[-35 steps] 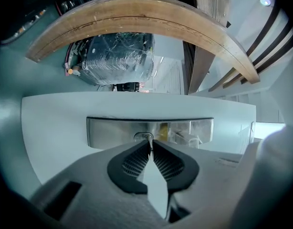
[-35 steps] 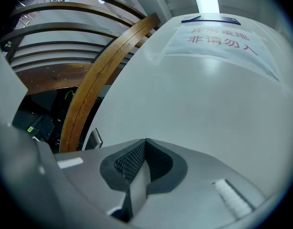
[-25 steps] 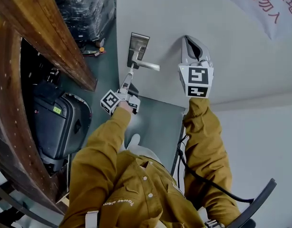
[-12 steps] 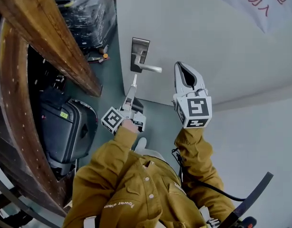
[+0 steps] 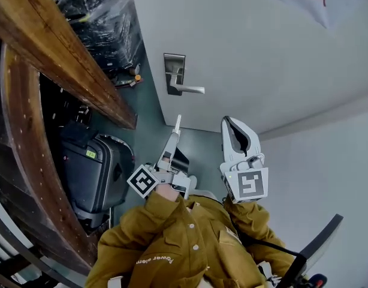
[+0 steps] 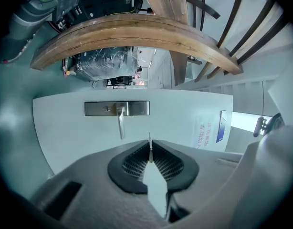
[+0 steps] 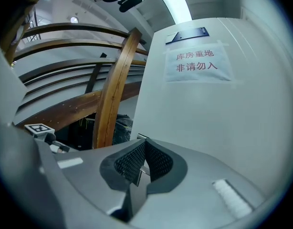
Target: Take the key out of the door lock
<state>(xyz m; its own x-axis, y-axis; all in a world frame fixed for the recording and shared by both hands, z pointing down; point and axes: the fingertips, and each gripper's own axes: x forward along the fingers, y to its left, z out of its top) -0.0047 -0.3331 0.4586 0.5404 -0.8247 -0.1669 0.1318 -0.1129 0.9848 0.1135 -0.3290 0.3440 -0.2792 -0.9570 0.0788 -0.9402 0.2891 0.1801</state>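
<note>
The white door [image 5: 250,59] carries a steel lock plate [image 5: 174,73] with a lever handle [image 5: 190,89]; in the left gripper view the plate [image 6: 117,109] faces me with no key in it. My left gripper [image 5: 175,128] hangs below the handle, clear of the door. Its jaws [image 6: 150,146] are shut on the key [image 6: 149,140], a thin metal blade seen edge-on that sticks out past the pads. My right gripper [image 5: 227,122] is held beside it, also off the door, its tips [image 7: 145,142] together with nothing between them.
A curved wooden stair rail [image 5: 70,65] runs along the left, with a black suitcase [image 5: 91,170] under it and plastic-wrapped goods [image 5: 103,14] behind. A paper notice [image 7: 196,63] is taped to the door. A grey wall [image 5: 328,173] stands at the right.
Both grippers have drawn back from the door towards the person. The left gripper's tip, at the lock plate a second ago, now hangs well below it with the key in its jaws.
</note>
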